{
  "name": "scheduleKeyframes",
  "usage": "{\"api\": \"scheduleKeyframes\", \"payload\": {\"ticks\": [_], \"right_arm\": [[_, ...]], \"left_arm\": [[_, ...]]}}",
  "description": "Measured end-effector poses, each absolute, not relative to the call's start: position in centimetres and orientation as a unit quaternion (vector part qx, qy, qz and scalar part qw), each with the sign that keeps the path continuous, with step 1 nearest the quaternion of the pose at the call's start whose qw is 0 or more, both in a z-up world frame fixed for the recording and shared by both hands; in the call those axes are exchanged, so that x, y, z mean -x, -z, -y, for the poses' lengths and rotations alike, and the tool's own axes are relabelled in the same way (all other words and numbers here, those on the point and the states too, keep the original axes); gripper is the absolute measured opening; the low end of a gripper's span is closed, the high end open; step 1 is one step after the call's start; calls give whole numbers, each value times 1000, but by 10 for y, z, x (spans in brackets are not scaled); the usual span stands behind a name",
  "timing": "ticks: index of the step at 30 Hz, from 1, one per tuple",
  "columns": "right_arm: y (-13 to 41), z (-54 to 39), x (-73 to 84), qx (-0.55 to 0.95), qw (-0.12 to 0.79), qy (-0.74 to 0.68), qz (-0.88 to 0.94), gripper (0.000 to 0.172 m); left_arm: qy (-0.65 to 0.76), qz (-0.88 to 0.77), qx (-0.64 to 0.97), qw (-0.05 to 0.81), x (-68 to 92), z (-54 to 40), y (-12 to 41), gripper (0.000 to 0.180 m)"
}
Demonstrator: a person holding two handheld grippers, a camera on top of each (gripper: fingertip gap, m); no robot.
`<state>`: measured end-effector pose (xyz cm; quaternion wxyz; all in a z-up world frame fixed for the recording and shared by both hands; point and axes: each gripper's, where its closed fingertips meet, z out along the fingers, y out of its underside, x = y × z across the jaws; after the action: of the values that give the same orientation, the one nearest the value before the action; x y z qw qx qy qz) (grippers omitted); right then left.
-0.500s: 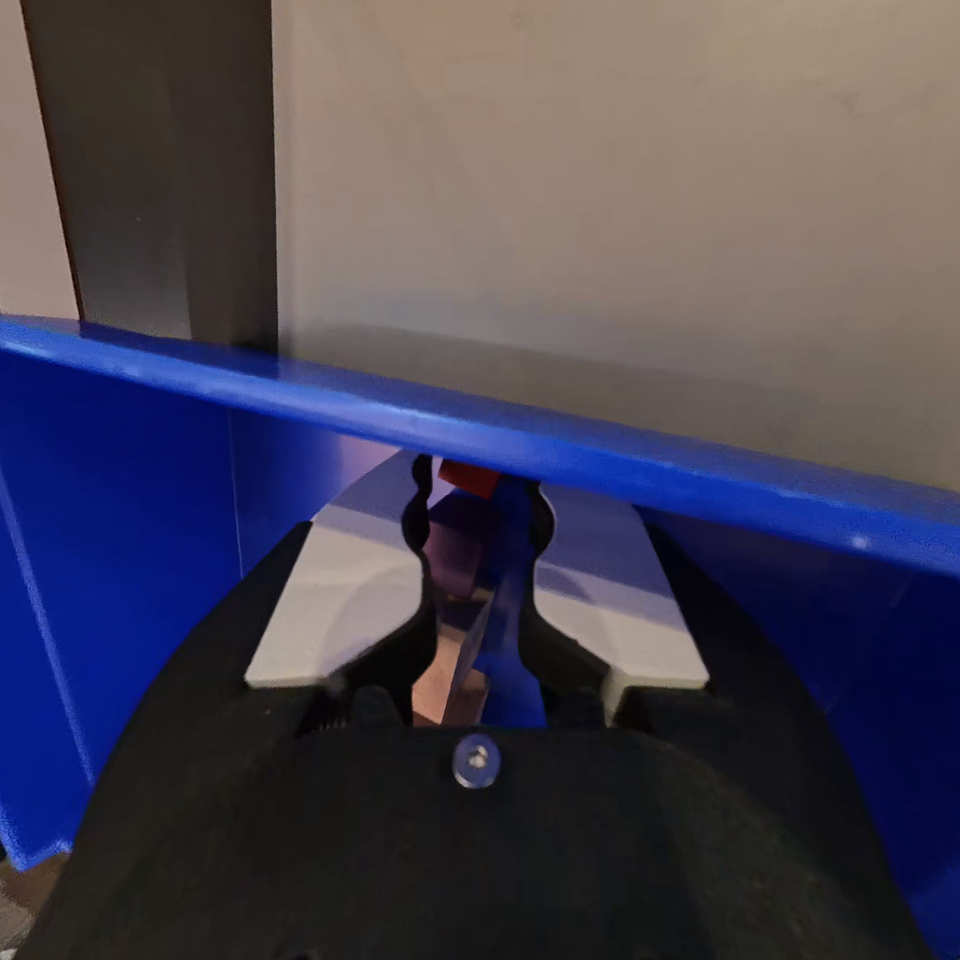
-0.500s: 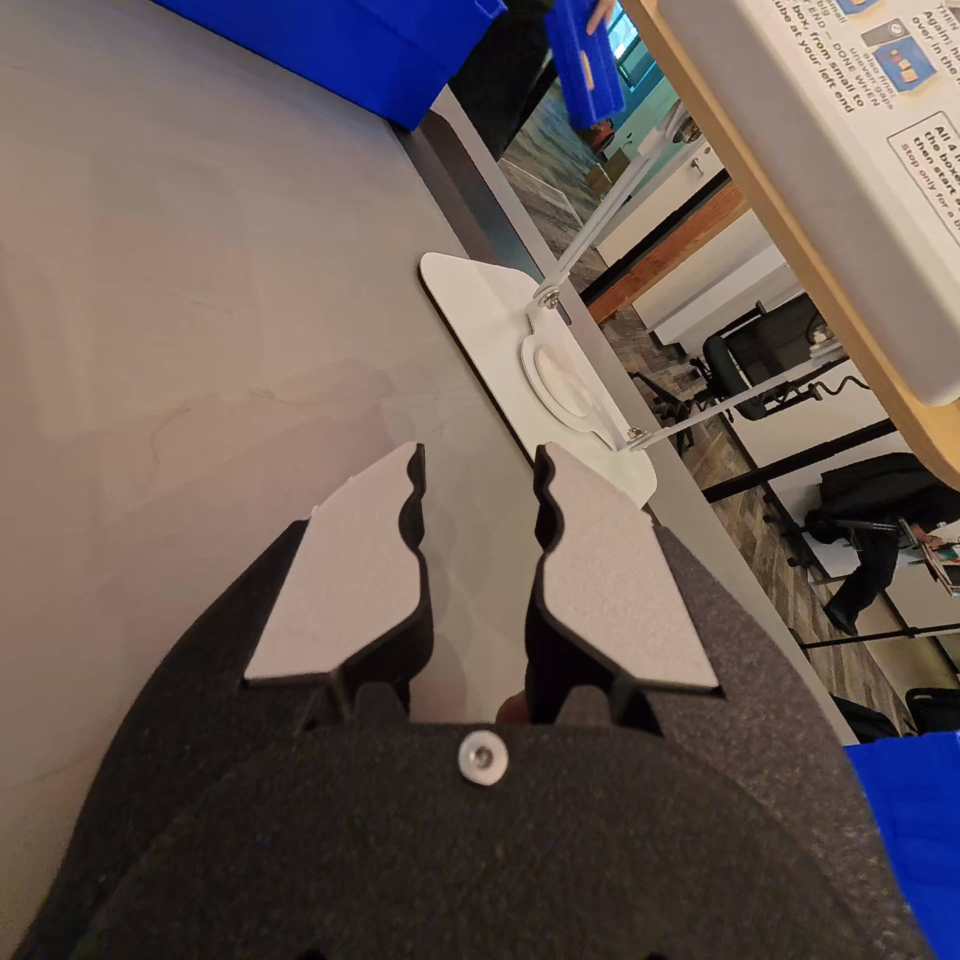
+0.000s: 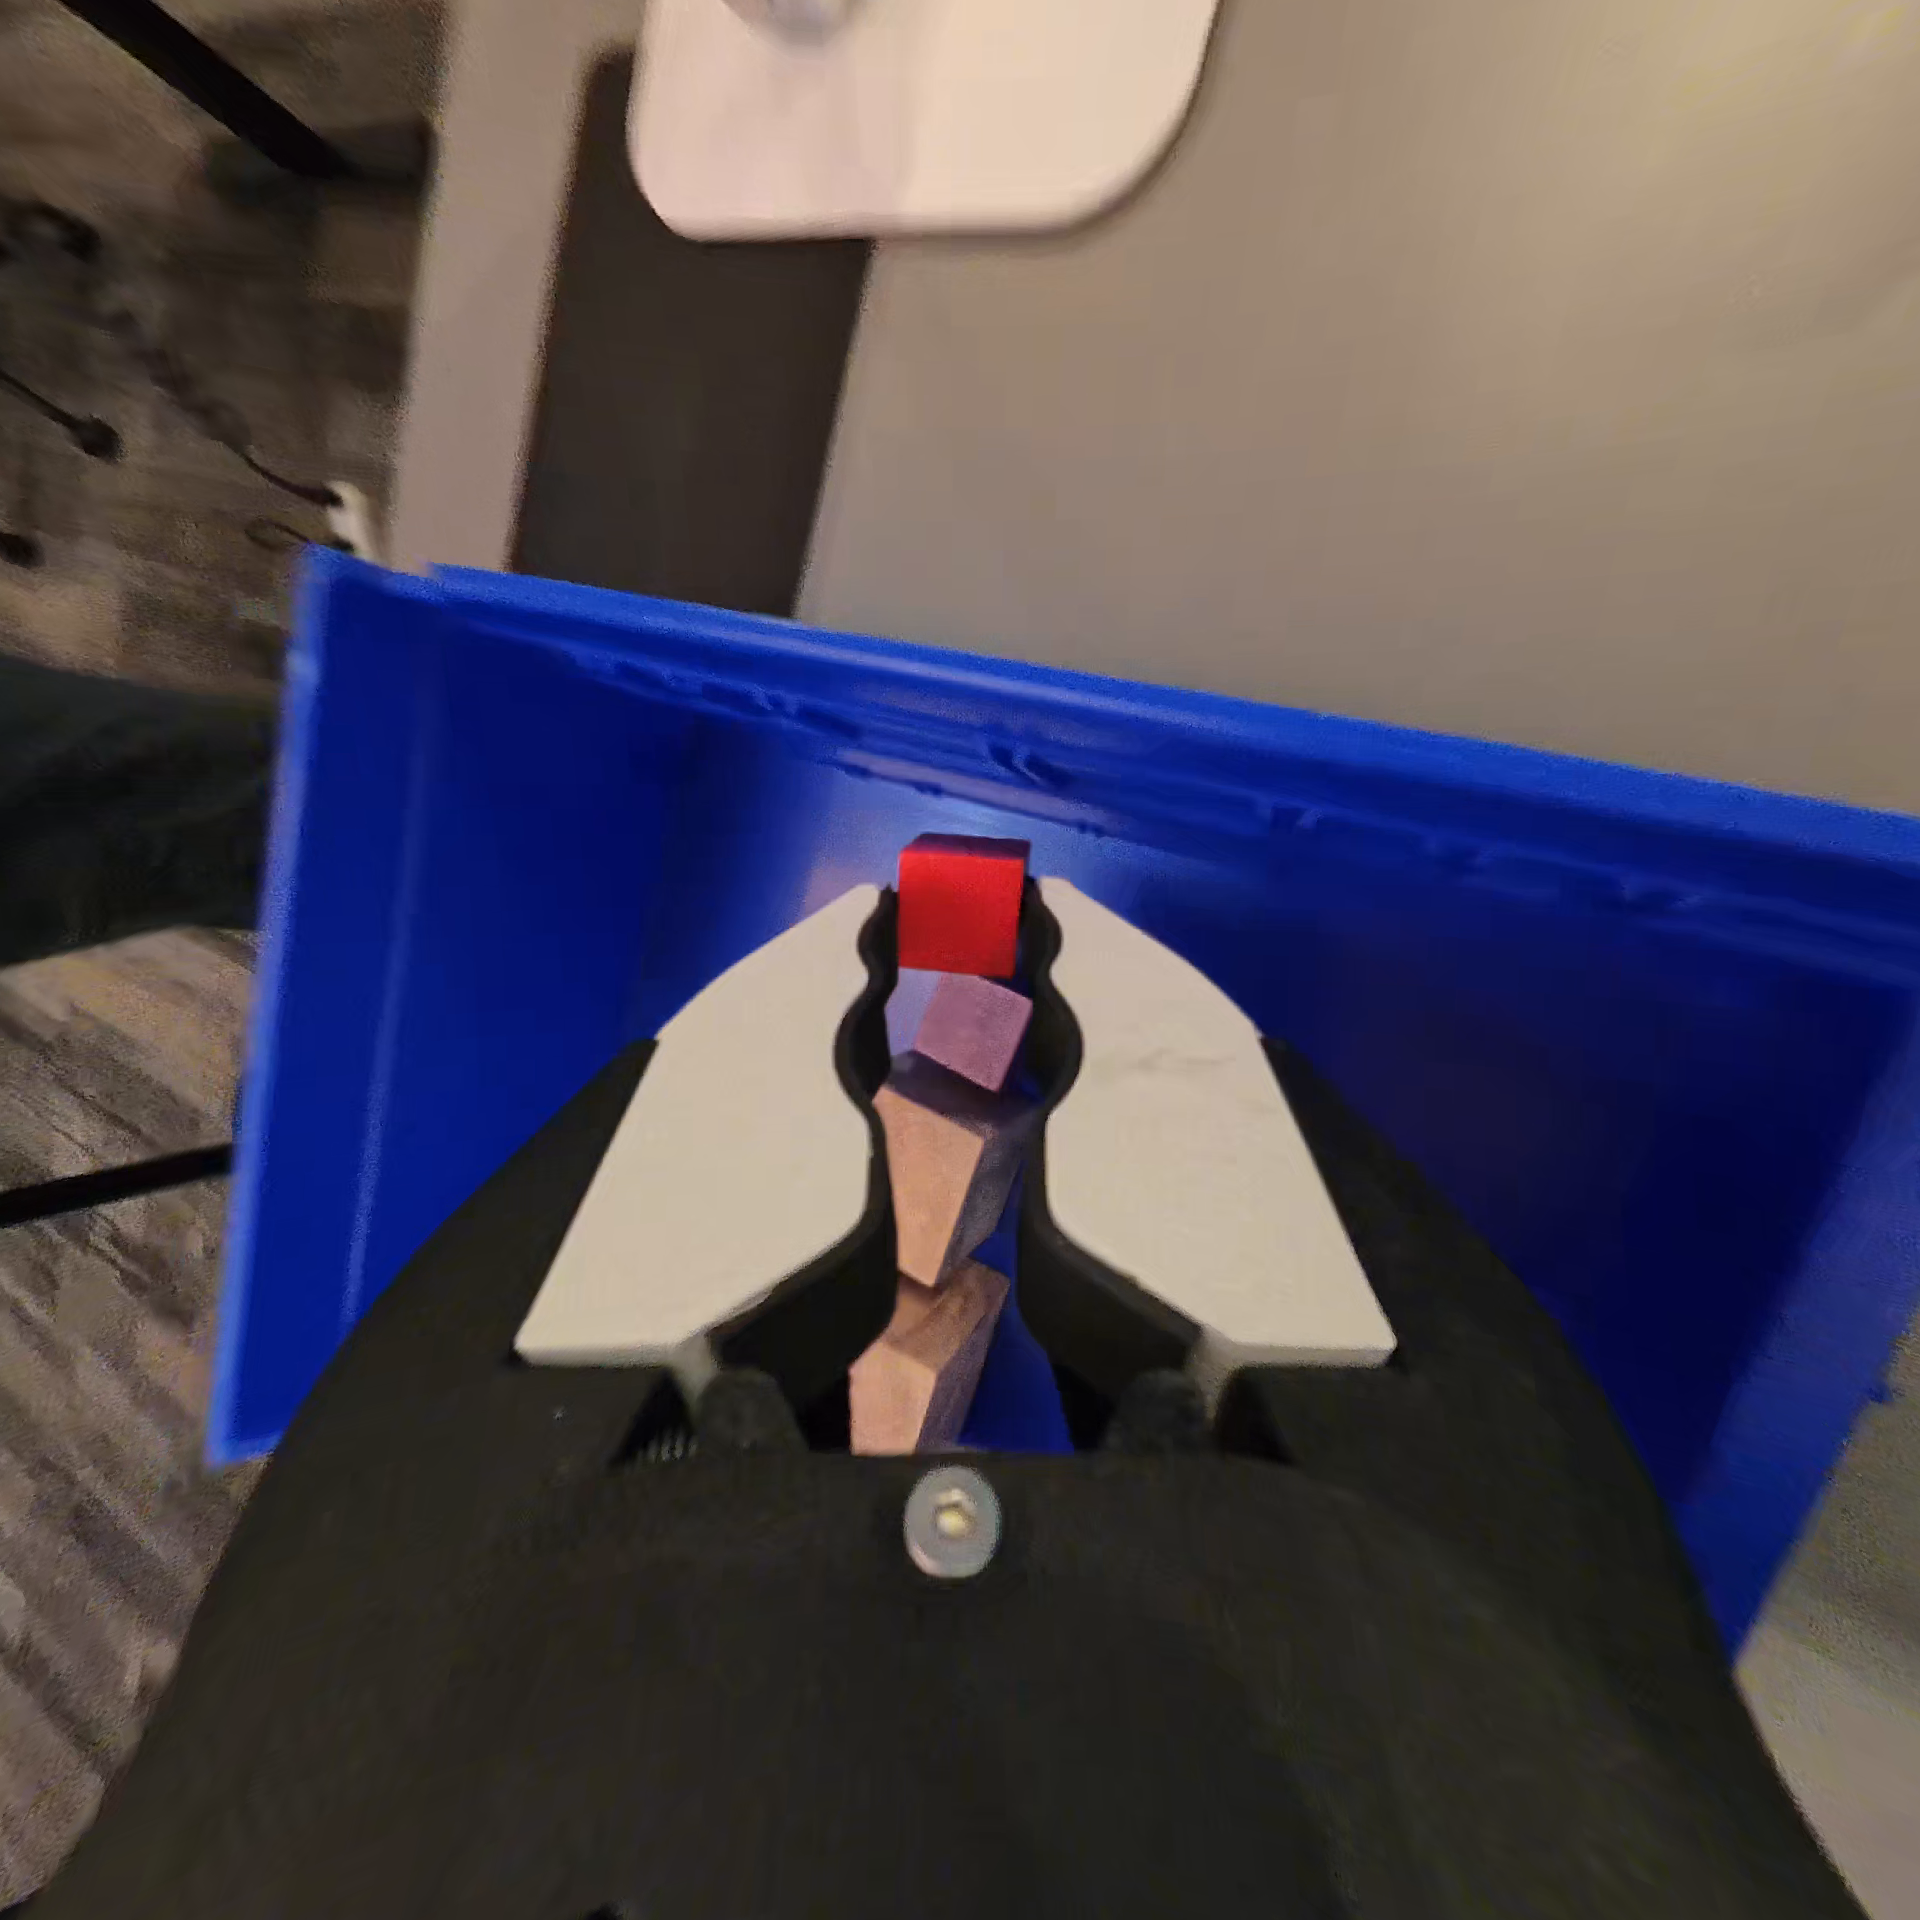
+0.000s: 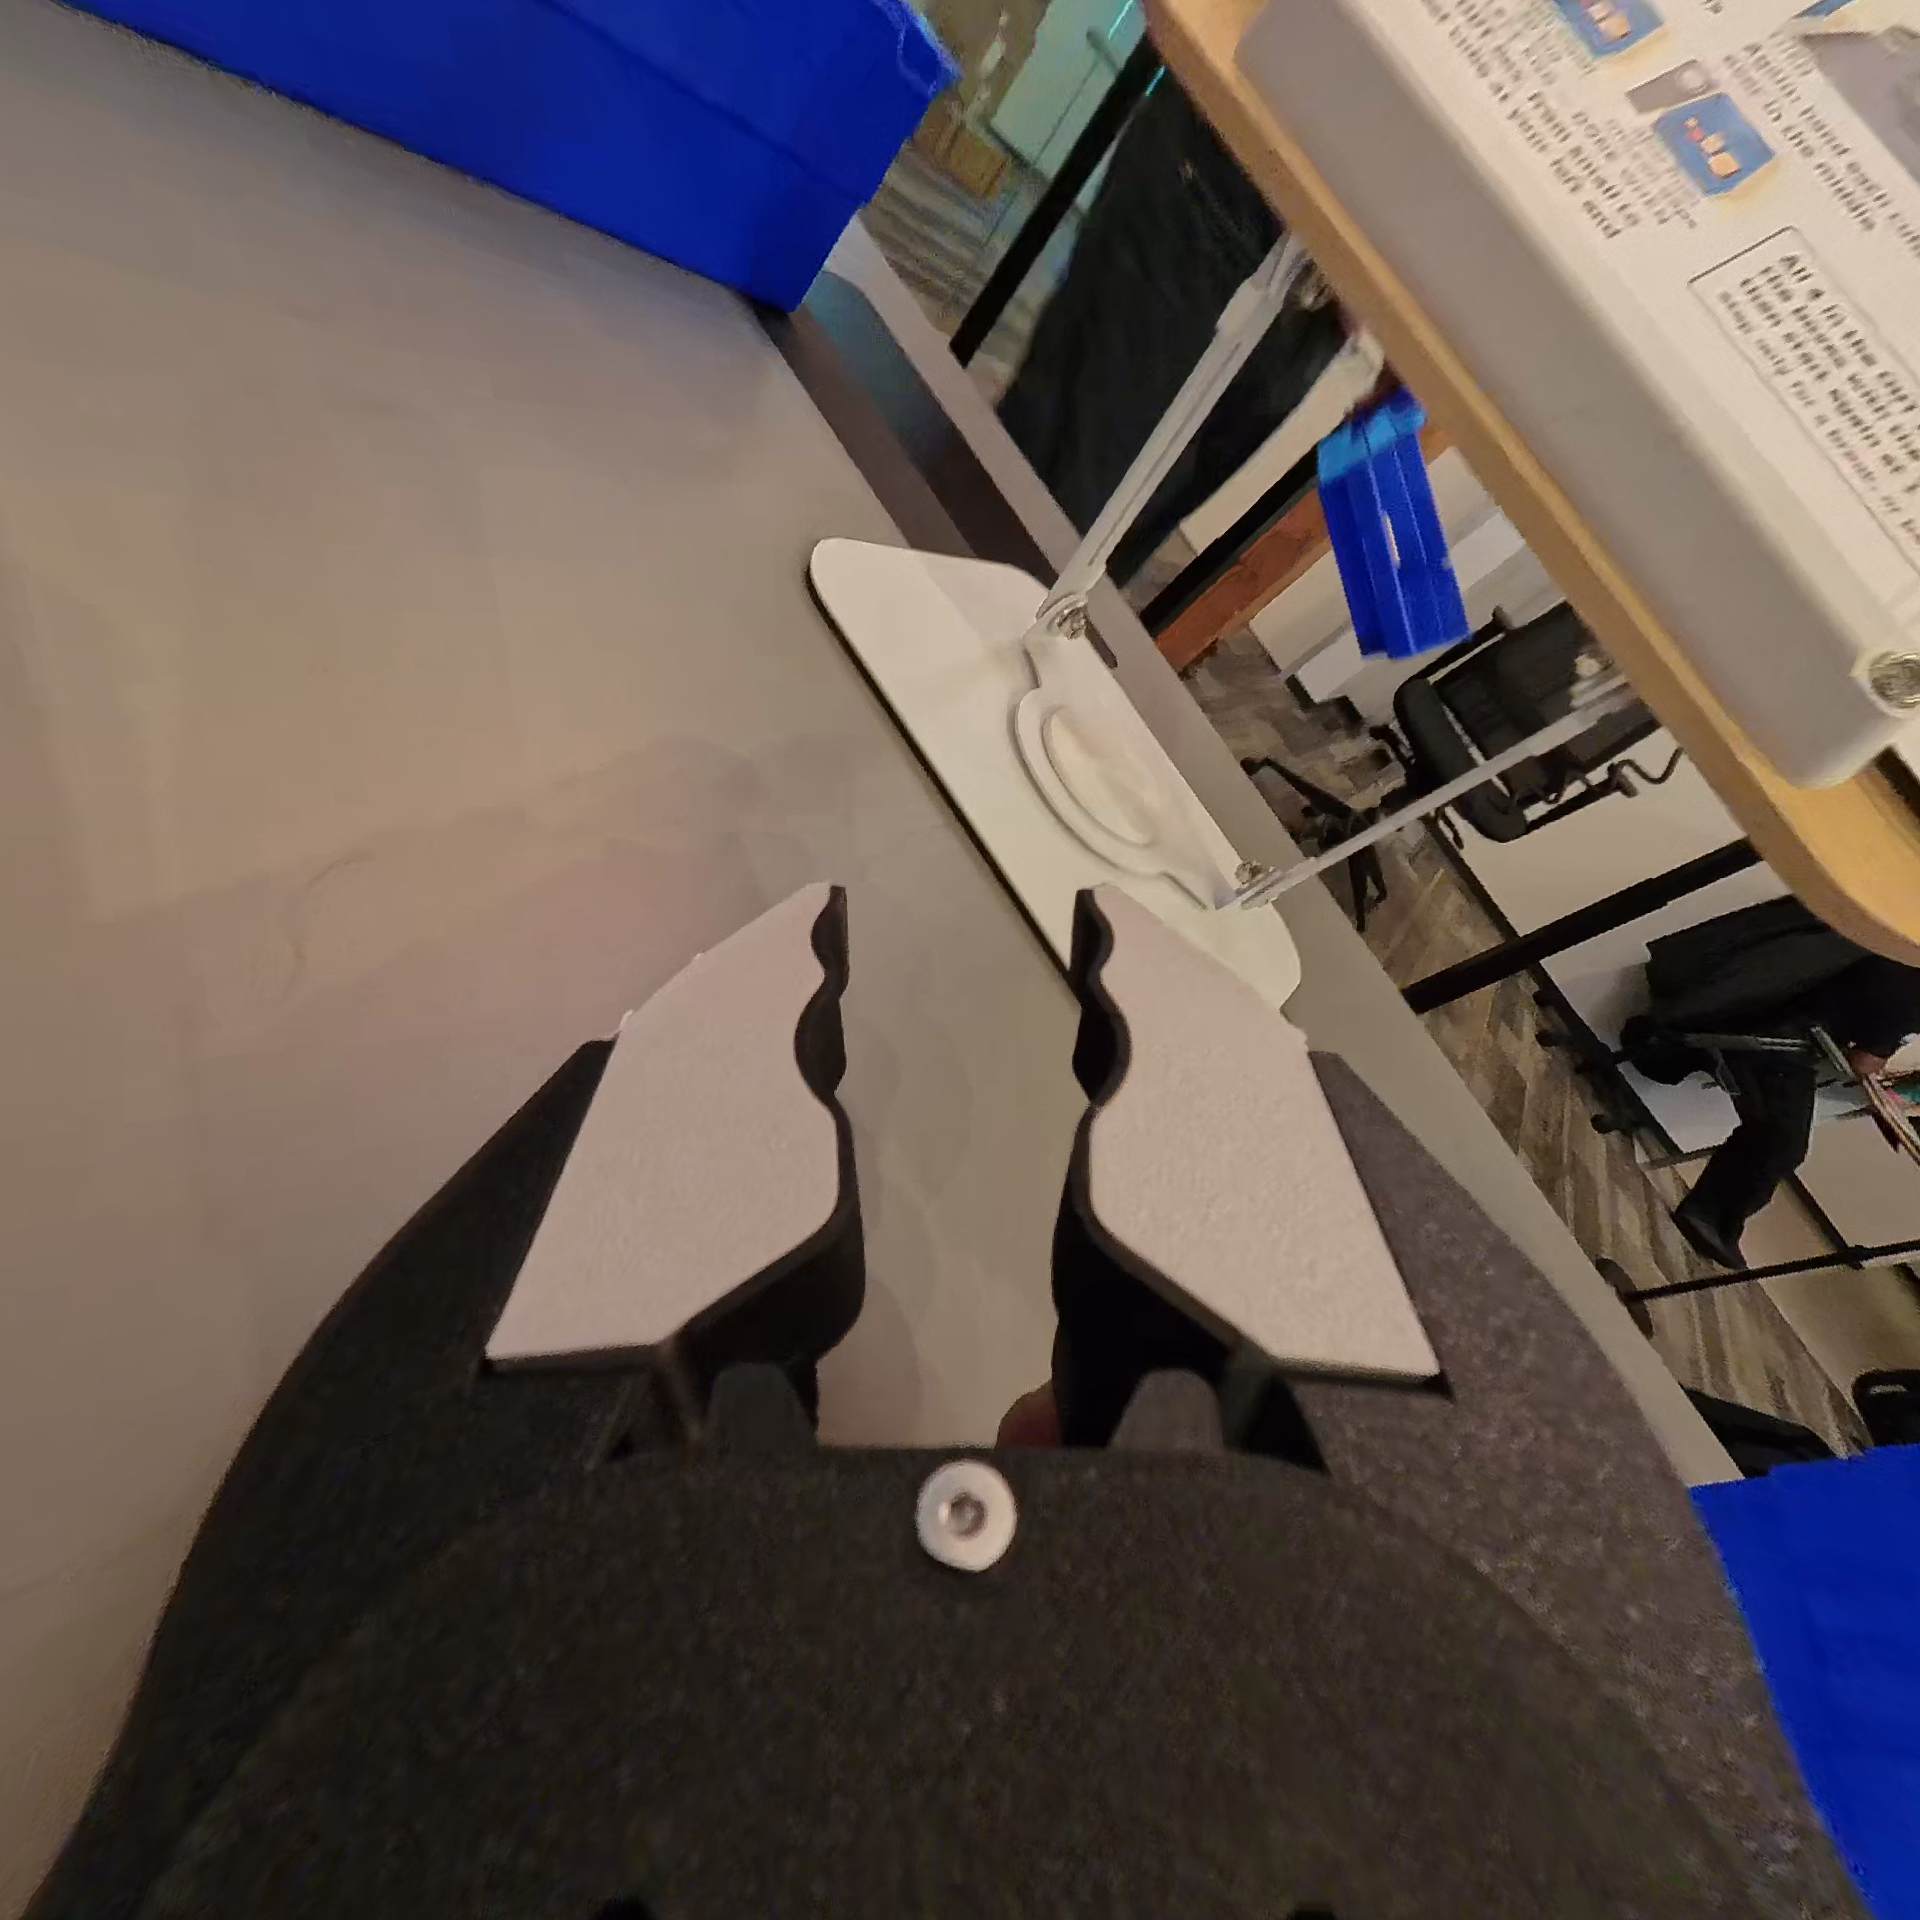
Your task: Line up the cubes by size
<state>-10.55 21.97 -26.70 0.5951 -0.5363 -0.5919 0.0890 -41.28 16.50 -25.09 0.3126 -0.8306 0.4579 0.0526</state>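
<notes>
In the left wrist view my left gripper [image 3: 961,899] is inside a blue bin [image 3: 520,935], shut on a small red cube [image 3: 961,914] that sits between its fingertips with both pads against its sides. Below the red cube, in the gap between the fingers, lie a purple cube [image 3: 971,1034] and two wooden cubes [image 3: 935,1184] [image 3: 925,1361] in the bin. In the right wrist view my right gripper [image 4: 956,914] is open and empty above the grey table [image 4: 364,623].
A white stand base [image 4: 935,665] sits at the table's far edge and also shows in the left wrist view [image 3: 914,114]. The blue bin [image 4: 582,114] is at the far left. Another blue bin [image 4: 1829,1662] is at the right. Chairs and floor lie beyond the table.
My left jaws have narrowed onto the red cube and the gripper has risen and drawn back, so the bin's far rim now lies above the cube. The right gripper has barely moved.
</notes>
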Motion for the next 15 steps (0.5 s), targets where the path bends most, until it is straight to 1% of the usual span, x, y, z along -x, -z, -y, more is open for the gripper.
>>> {"api": "scheduleKeyframes", "payload": {"ticks": [3, 8, 12, 15], "right_arm": [[251, -217, 108, 530, 616, -132, 567, 40], [184, -179, 134, 460, 634, -238, 574, 39], [113, -136, 162, 372, 630, -333, 595, 39], [69, -109, 172, 302, 628, -383, 607, 39]], "left_arm": [[-36, -444, 797, 407, 398, -155, 198, 22], [7, -472, 699, 538, 330, -126, 119, 21], [54, -499, 613, 610, 264, -103, 72, 22], [73, -515, 569, 637, 222, -95, 53, 22]]}}
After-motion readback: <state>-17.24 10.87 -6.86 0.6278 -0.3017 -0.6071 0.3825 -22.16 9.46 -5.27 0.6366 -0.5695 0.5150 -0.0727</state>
